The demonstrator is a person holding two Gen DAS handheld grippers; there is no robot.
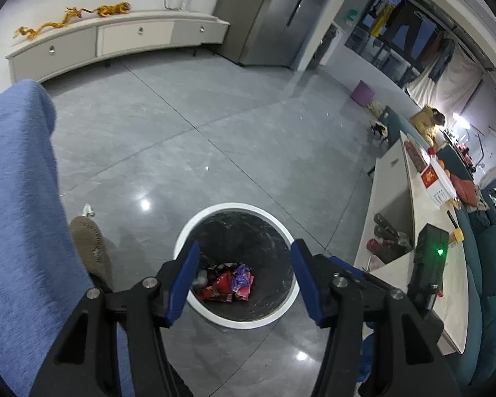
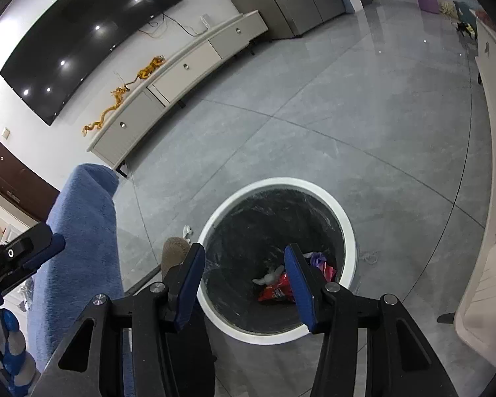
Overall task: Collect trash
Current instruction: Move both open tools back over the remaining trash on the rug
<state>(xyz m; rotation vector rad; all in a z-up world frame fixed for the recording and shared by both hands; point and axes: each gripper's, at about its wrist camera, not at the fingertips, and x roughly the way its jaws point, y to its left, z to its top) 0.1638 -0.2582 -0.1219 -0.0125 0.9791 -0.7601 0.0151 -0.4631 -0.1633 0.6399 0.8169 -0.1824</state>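
Both the left gripper (image 1: 244, 276) and right gripper (image 2: 244, 286) are hanging released and empty over the white-rimmed trash bin (image 1: 195, 218) at lower centre, so they should be lifting straight clear.

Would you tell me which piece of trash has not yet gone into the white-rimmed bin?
The small crumpled white scrap on the grey floor, left of the bin; the red and purple wrappers lie inside.

Left tongs (image 1: 244, 276) and right tongs (image 2: 244, 284) gape empty, angled downward.
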